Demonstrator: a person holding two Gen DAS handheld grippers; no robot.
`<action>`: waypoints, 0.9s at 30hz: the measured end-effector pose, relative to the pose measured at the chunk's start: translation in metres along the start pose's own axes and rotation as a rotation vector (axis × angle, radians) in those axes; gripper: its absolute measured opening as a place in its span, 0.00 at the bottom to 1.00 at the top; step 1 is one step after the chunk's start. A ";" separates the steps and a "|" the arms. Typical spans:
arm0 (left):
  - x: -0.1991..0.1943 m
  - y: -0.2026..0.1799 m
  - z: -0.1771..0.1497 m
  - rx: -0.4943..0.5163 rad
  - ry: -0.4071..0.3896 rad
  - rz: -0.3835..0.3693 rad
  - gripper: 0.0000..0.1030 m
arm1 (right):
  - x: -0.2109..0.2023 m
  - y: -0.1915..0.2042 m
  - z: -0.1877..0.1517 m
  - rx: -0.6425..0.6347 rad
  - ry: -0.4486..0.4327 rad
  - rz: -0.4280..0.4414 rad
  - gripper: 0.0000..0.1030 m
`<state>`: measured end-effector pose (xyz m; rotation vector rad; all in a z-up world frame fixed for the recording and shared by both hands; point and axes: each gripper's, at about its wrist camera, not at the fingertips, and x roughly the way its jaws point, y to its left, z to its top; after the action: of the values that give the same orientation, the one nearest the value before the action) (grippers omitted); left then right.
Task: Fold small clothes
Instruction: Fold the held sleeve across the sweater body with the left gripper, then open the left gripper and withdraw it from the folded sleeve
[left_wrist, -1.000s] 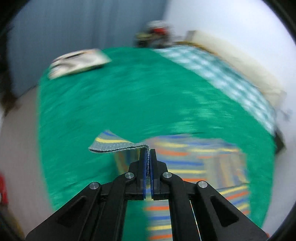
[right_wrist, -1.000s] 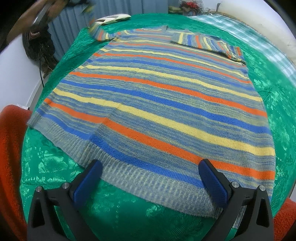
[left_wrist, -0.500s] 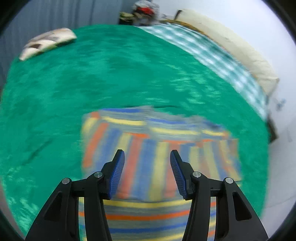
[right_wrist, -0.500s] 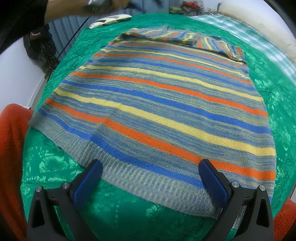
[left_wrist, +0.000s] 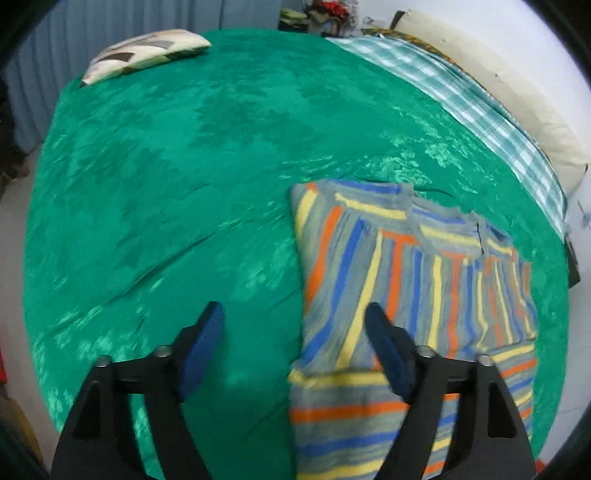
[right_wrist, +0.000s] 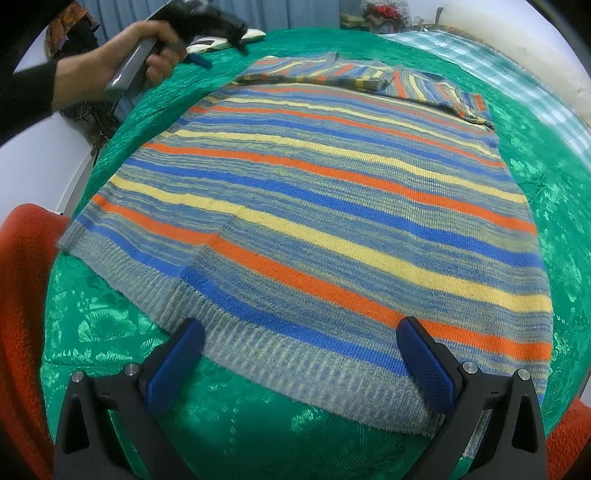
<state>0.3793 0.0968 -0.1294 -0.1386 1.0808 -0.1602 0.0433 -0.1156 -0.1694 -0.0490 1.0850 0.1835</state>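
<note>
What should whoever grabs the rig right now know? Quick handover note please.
Left gripper: open, holding nothing, above the bedspread beside the sweater's upper left corner.
Right gripper: open, empty, jaws straddling the ribbed hem.
Striped sweater: lies flat on the green bedspread, hem toward the right gripper.
Done: both sleeves are folded in across the chest.
Left: fold the body, probably hem up toward the collar, then tidy. Patterned pillow sits at the far edge, out of the way.

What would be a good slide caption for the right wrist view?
Right gripper, jaws open, at the hem of a striped sweater spread on a green bedspread, both sleeves folded inward.
</note>
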 end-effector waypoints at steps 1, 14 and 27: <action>0.009 -0.002 0.003 -0.001 0.023 0.009 0.83 | 0.000 0.000 0.000 -0.001 0.000 -0.001 1.00; -0.011 -0.009 -0.020 0.022 -0.102 0.249 0.74 | 0.000 0.000 0.001 -0.002 0.000 0.004 1.00; -0.097 -0.094 -0.219 0.417 0.014 0.019 0.96 | -0.071 -0.049 0.019 0.215 -0.120 -0.008 0.95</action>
<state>0.1346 0.0166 -0.1292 0.2472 1.0406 -0.3653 0.0363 -0.1705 -0.1007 0.1494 0.9790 0.0612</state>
